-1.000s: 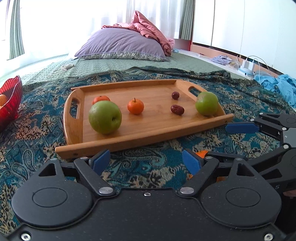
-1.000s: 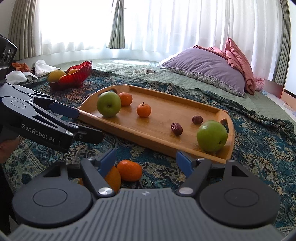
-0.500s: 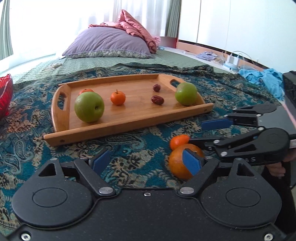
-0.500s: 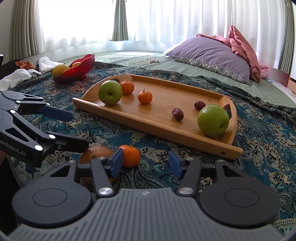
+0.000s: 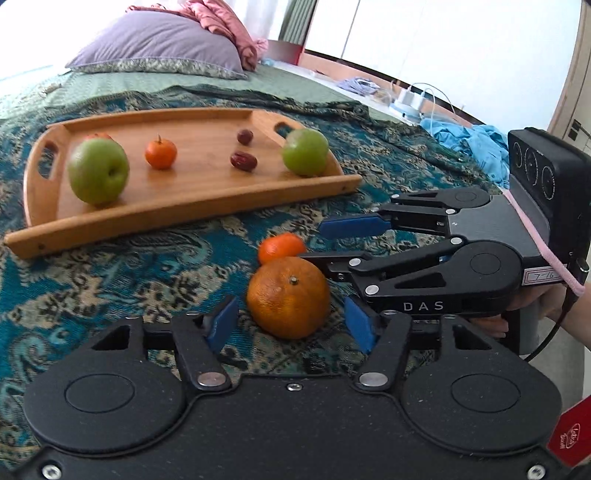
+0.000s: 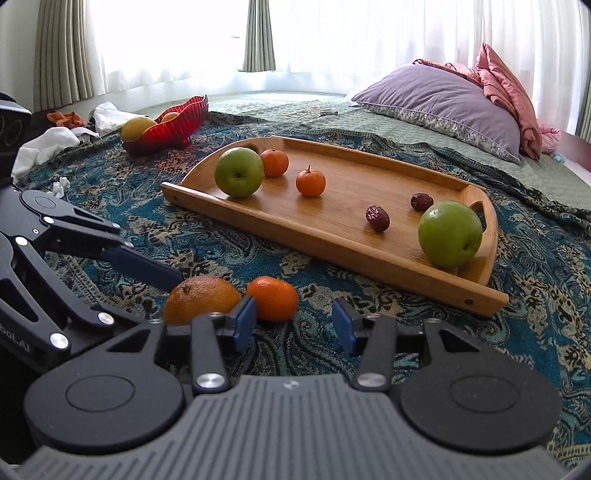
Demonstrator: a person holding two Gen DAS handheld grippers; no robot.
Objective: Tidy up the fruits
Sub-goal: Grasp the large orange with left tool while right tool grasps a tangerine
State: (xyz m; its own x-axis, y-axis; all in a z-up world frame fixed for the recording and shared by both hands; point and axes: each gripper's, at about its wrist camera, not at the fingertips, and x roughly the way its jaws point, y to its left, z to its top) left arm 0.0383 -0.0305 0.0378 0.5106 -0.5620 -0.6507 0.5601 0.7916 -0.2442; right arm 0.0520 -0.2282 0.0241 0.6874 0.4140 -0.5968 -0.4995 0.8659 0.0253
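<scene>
bed (image 6: 369,122) | paisley throw (image 6: 207,243) | on it: wooden tray (image 6: 369,258), two oranges (image 5: 288,297), red bowl (image 6: 173,125), maybe glass

Home bedroom: bed (image 6: 369,122) with purple pillow (image 6: 443,99), patterned bedspread (image 6: 221,240), curtained window (image 6: 258,33), clothes (image 5: 476,140) strewn about.

Count on the oblong wooden tray (image 6: 388,254): two round green apples (image 6: 239,171) (image 6: 450,233), two small orange tangerines (image 6: 274,162) (image 6: 311,181), two wrinkled dark red dates (image 6: 377,218) (image 6: 421,201)

On the patterned blue bedspread (image 6: 207,251): one large dull orange (image 6: 201,297), one small bright tangerine (image 6: 272,298)

One red glass bowl (image 6: 173,125), fruit inside not fully countable. One purple pillow (image 6: 439,107)
</scene>
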